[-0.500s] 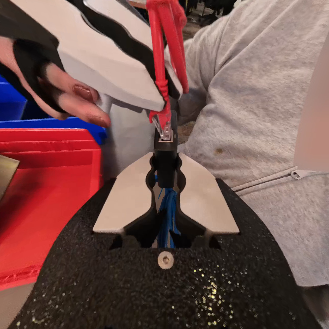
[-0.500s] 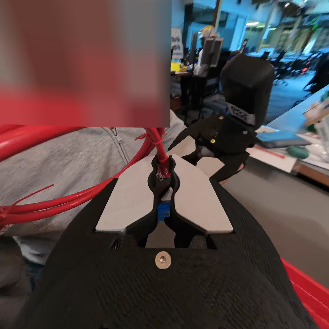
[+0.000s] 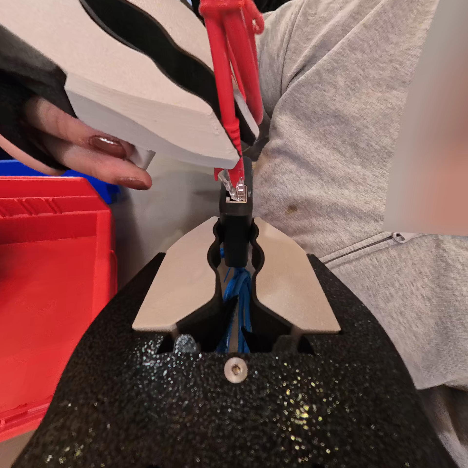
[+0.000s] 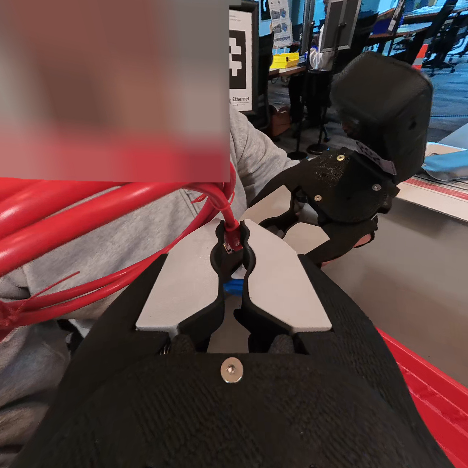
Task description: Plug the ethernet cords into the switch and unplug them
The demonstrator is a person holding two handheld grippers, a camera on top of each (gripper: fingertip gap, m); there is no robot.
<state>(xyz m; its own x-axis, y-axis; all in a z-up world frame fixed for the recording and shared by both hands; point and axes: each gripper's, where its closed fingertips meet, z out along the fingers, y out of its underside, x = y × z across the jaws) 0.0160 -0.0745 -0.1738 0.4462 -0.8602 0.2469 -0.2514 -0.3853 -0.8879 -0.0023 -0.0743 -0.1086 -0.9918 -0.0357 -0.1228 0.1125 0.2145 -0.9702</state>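
In the left wrist view my left gripper [image 3: 235, 228] is shut on a small black switch [image 3: 235, 212], with its port facing away from me. A blue cord bundle [image 3: 239, 291] hangs between the fingers behind it. My right gripper [image 3: 238, 154] comes in from the upper left, shut on the plug [image 3: 236, 182] of a red ethernet cord [image 3: 222, 76]. The clear plug tip sits tilted in the port's mouth. In the right wrist view my right gripper [image 4: 231, 233] pinches the red plug [image 4: 233, 235]. The red cord [image 4: 76, 215] loops off to the left, and the left gripper [image 4: 286, 225] is close on the right.
A red bin [image 3: 50, 253] stands at the left with a blue bin [image 3: 15, 169] behind it, on a grey tabletop [image 3: 177, 197]. A person in a grey sweatshirt [image 3: 329, 152] is close behind. A hand [image 3: 101, 157] holds the right gripper. The red bin's edge [image 4: 430, 392] shows at lower right. One gripper's finger ends stand about 6 centimeters off the other's.
The right gripper and its hand have come slightly lower toward the switch. The red plug tip stays at the port's mouth. Both grasps are unchanged.
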